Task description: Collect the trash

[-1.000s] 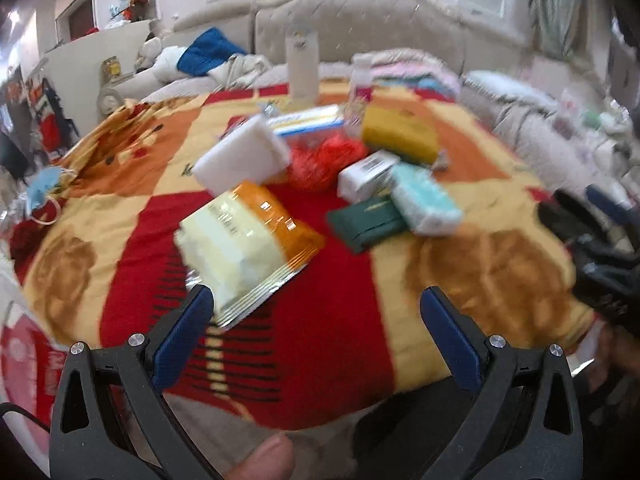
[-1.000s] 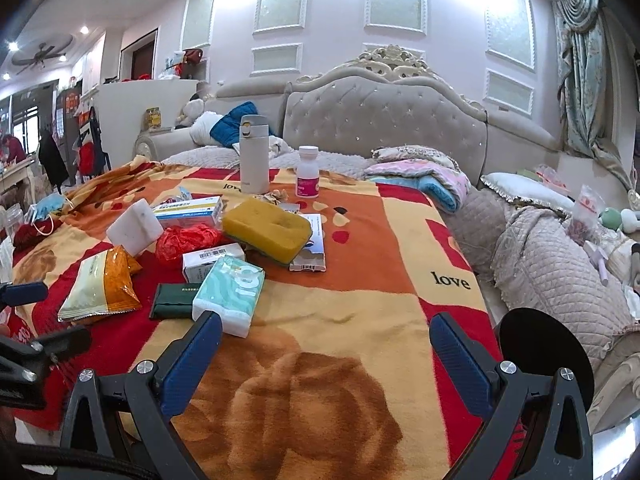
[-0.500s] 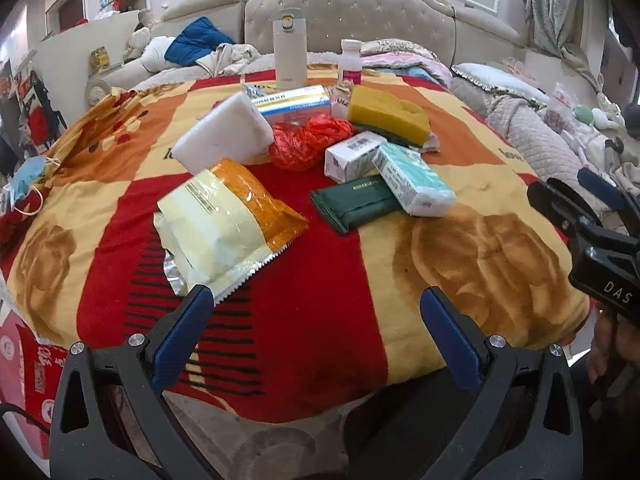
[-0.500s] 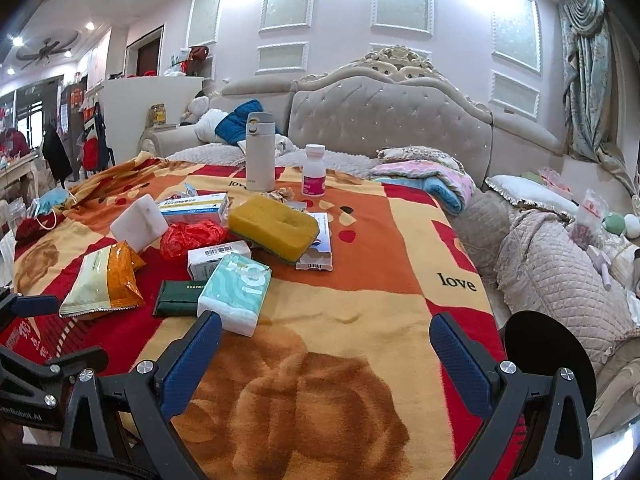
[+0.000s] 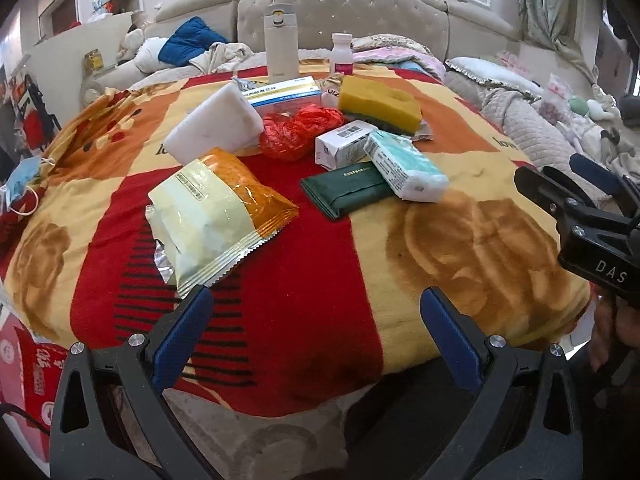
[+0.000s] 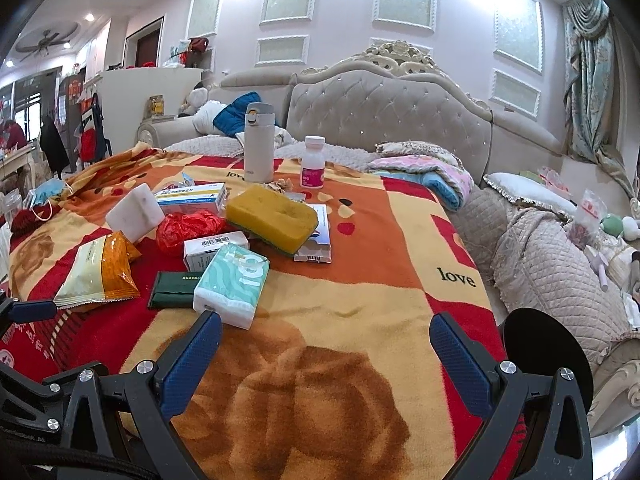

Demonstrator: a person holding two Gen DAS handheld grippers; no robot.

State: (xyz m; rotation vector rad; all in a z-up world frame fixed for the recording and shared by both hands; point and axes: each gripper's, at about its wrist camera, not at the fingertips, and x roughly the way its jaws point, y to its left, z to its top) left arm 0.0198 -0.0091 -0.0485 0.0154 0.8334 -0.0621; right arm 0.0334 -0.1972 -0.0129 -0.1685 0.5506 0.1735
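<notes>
Both grippers hang over the near edge of the blanket (image 6: 360, 280), empty. The left gripper (image 5: 316, 328) has its blue pads spread wide, and so does the right gripper (image 6: 324, 344); neither touches anything.

Just ahead of the left gripper's left finger lies the snack bag (image 5: 216, 216), torn end toward it, foil showing. Farther on and to the right sit the green pouch (image 5: 346, 192) and the tissue pack (image 5: 404, 164), the pack leaning on the pouch. Beyond them are a small white box (image 5: 344, 144), a crumpled red bag (image 5: 296, 130), a white block (image 5: 216, 124), a yellow sponge (image 5: 378, 104), a long carton (image 5: 284, 92), and at the back a flask (image 5: 281, 46) and pill bottle (image 5: 341, 54), both upright.

From the right gripper, the tissue pack sits just beyond its left finger, the rest farther left and ahead.
</notes>
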